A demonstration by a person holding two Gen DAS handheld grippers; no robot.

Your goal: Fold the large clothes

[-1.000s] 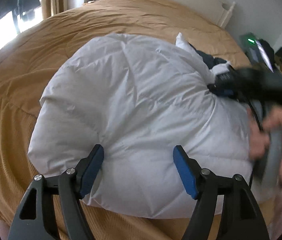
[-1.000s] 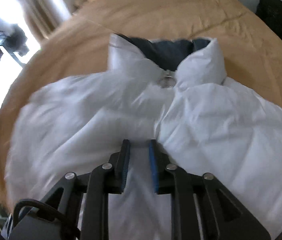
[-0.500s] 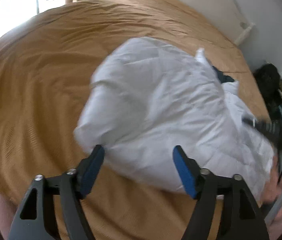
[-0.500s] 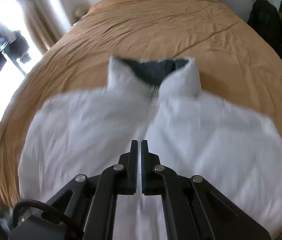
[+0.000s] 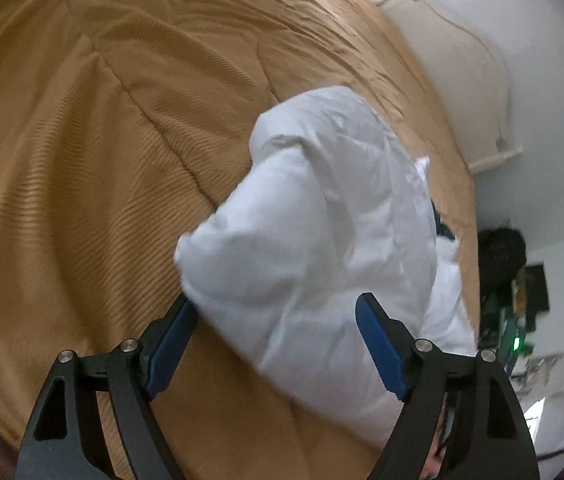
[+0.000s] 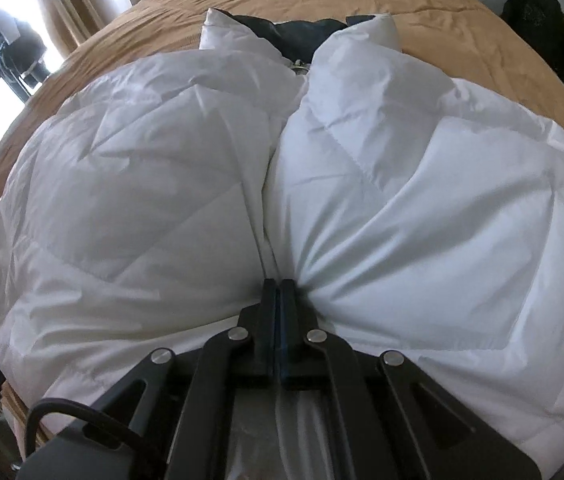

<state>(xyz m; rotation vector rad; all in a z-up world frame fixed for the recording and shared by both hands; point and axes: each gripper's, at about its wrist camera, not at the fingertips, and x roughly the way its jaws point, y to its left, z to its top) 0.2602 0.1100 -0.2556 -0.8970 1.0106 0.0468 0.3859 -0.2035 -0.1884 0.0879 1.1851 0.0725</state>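
With the right gripper (image 6: 280,296) clenched on the white puffer jacket's (image 6: 422,184) near hem at the centre seam, and the left gripper (image 5: 273,332), fingers just widened and grasping nothing, straddling its left edge on the bed (image 5: 81,140), I'd say next comes closing there.

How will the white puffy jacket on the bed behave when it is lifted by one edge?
The white puffy jacket looks soft and thickly padded, so it would probably sag and drape, not stay flat. Its smooth, slightly shiny fabric may slip. It likely springs back after folding.

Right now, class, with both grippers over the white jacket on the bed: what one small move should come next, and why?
Probably bring the left gripper down and close it on the near edge of the white puffer jacket. Its jaws have just been opening and straddle that edge without pinching it, while the right gripper looks shut at the centre seam, fabric puckering toward it. Both grips seem needed to fold on the brown bedspread.
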